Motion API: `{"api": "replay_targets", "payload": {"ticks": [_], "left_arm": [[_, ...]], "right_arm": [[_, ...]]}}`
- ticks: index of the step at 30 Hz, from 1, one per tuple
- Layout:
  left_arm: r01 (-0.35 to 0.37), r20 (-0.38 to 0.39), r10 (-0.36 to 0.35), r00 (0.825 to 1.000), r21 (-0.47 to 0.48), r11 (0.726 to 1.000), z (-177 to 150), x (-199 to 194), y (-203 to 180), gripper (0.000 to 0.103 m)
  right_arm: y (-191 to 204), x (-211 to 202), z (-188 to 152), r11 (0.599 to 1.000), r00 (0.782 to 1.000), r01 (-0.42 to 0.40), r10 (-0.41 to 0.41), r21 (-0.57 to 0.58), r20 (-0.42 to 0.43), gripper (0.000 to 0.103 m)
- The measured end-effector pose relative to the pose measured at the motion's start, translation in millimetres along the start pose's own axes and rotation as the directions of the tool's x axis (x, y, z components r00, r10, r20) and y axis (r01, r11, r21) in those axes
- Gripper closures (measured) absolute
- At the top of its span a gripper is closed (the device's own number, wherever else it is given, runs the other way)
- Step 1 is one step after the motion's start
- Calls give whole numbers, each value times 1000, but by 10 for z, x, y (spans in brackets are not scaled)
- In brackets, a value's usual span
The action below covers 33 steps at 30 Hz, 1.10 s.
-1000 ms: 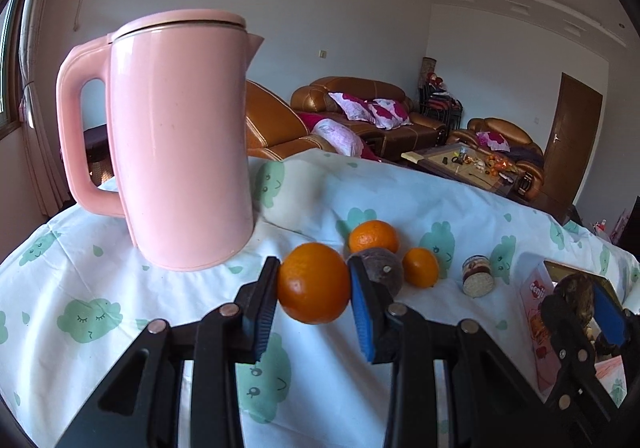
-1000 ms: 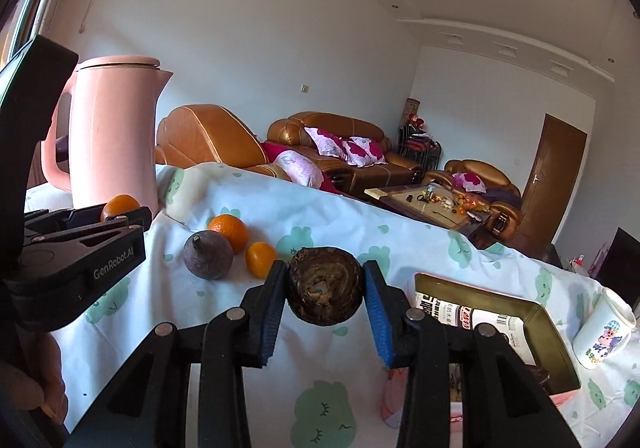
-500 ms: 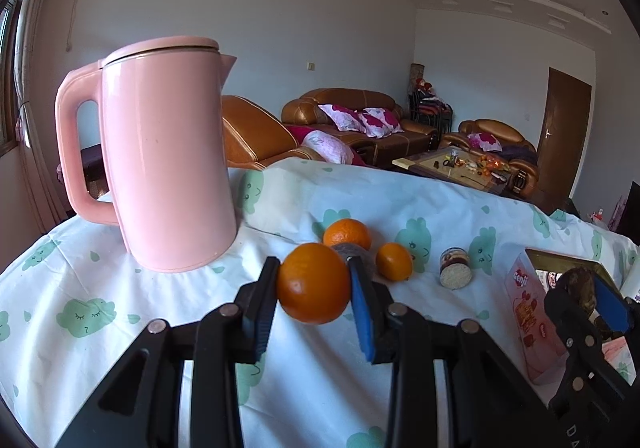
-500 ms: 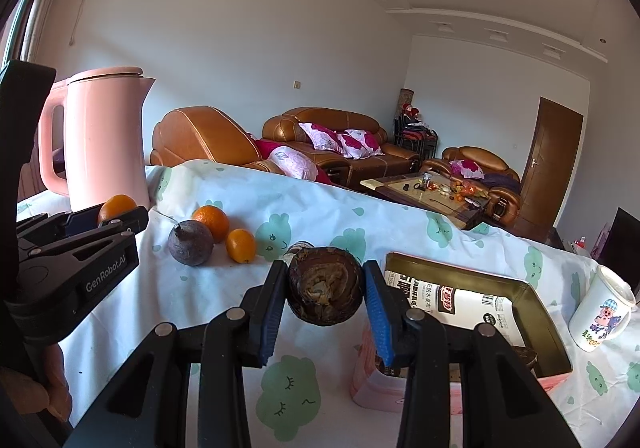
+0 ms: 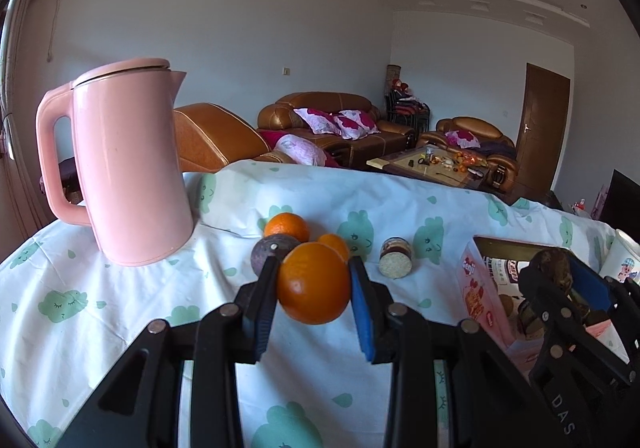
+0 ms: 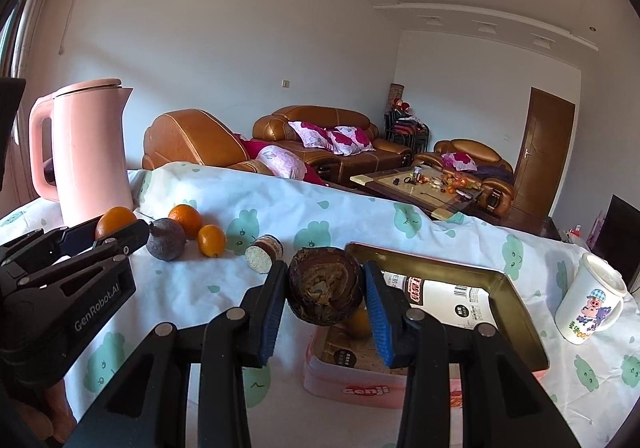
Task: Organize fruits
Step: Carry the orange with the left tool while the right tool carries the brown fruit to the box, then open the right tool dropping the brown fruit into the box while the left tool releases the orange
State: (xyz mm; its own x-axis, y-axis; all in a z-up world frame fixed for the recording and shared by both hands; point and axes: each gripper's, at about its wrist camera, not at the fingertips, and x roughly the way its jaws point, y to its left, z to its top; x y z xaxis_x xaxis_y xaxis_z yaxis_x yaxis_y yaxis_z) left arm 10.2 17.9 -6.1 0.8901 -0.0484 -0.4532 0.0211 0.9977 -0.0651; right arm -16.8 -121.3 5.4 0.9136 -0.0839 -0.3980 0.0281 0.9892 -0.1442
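My left gripper (image 5: 314, 294) is shut on a large orange (image 5: 314, 282) and holds it above the tablecloth. My right gripper (image 6: 325, 302) is shut on a dark brown wrinkled fruit (image 6: 325, 291) and holds it over the near edge of the pink tin box (image 6: 440, 312), where an orange fruit (image 6: 358, 322) lies. On the cloth lie a dark purple fruit (image 6: 166, 239), an orange (image 6: 185, 220) and a small orange (image 6: 212, 240). The left gripper with its orange (image 6: 114, 222) shows at the left of the right wrist view. The right gripper (image 5: 560, 276) shows at the right of the left wrist view.
A tall pink kettle (image 5: 128, 176) stands at the table's back left. A small jar (image 6: 264, 252) lies on its side near the fruits. A white cartoon mug (image 6: 592, 304) stands right of the box. Sofas and a coffee table are beyond the table.
Both grippers have moved right and pulled back a little with their fruits. The right gripper now hangs over the pink box; the kettle and loose fruits have shifted left in view.
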Motion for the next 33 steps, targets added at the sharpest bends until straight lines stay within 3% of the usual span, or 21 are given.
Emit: {"api": "replay_targets", "payload": {"ticks": [13,33], "left_arm": [[65,9,-65,998,69,996,41,-56,-581,67],[152,-40,-148,988,118,981,108,196,-1399,67]], "right_arm": [[-490,-16,-1,998,999,41,-41,55,3,62],[-1236,153,-20,980,987,159,-156,120,-40,62]]}}
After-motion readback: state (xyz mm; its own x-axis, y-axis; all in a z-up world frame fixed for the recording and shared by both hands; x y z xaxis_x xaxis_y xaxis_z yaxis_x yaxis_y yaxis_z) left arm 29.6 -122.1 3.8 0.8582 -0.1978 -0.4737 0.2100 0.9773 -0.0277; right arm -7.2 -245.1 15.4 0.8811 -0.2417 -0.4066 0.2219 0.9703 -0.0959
